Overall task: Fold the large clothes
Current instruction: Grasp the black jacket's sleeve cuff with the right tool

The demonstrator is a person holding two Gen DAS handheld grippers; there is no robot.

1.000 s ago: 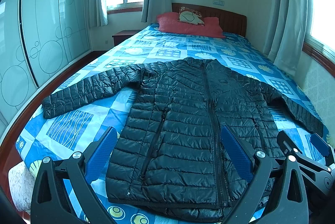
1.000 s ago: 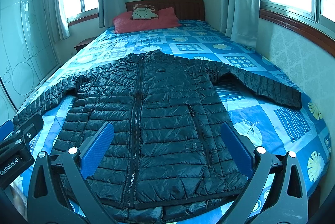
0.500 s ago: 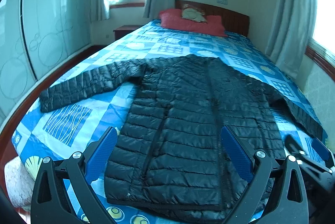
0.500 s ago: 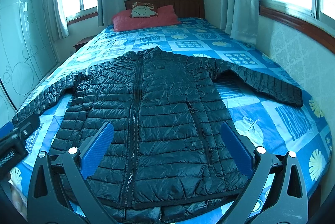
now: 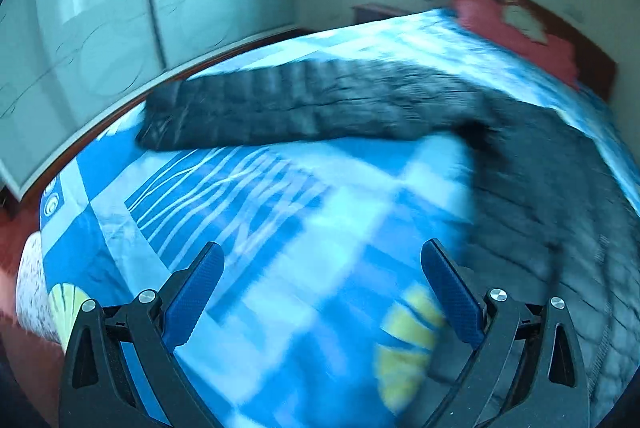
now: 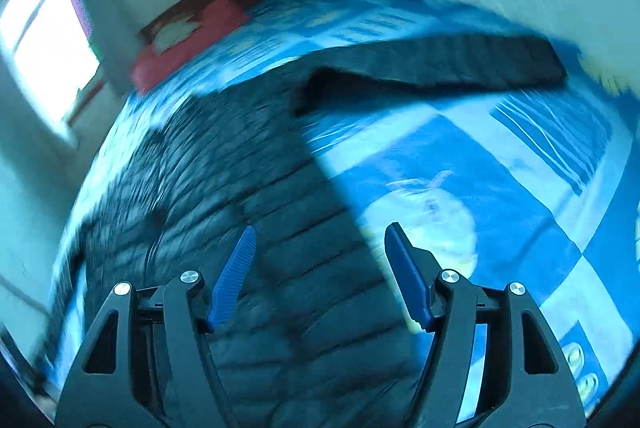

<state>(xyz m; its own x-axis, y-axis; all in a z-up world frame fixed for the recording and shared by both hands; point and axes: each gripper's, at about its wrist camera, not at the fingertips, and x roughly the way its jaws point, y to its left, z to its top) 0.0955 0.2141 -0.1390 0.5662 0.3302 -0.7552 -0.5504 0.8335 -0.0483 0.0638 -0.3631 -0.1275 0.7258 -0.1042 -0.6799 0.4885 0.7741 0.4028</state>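
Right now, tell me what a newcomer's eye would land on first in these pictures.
The black puffer jacket spread flat across the bed, its sleeves stretched out to either side. Under it lies the bright blue patterned bedspread, with a red pillow at the headboard end. Low in each view a gripper points forward over the bed, left and right, jaws apart and holding nothing.

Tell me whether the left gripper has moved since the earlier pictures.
Yes. The left gripper has swung left: the black quilted jacket sat between its fingers, and now the blue patterned bedspread does.
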